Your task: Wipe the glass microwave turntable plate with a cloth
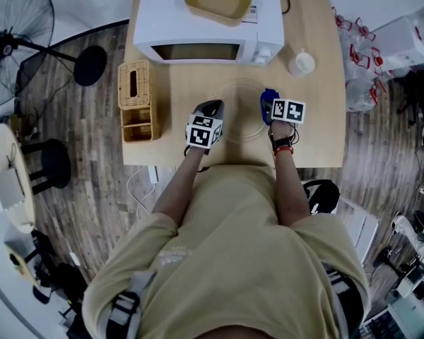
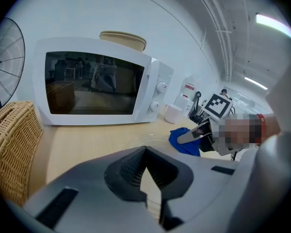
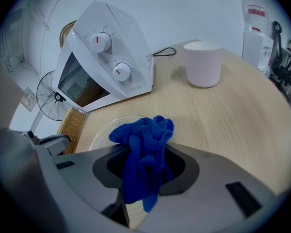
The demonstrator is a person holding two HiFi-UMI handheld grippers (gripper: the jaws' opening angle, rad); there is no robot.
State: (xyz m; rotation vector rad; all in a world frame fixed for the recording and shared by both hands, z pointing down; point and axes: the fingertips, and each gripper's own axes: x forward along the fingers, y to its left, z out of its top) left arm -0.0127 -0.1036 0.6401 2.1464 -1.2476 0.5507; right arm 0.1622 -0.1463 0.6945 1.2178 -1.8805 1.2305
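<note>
Head view: person stands at a light wooden table (image 1: 314, 136) with 1 gripper in each hand. The clear glass turntable plate (image 1: 238, 96) lies flat on the table, in front of the white microwave (image 1: 205, 23), between the 2 grippers. Left gripper (image 1: 210, 109) sits at the plate's left rim. In the left gripper view its jaws are clenched, the tips meet and nothing is between them. The plate rim shows faintly under them, but contact with the glass can't be judged. Right gripper (image 1: 268, 109) is at the plate's right rim. In the right gripper view its jaws are clamped on a bunched blue cloth (image 3: 143, 152), which sticks up past the tips and hangs down behind them. The cloth is over the plate's edge (image 3: 104, 132). The microwave door is closed and a tan tray (image 1: 218, 2) sits on top. A white cup (image 1: 302, 63) stands to the microwave's right, clear of the plate. A wicker box (image 1: 136, 101) sits at the table's left edge. A floor fan (image 1: 10, 44) stands far left, off the table.
</note>
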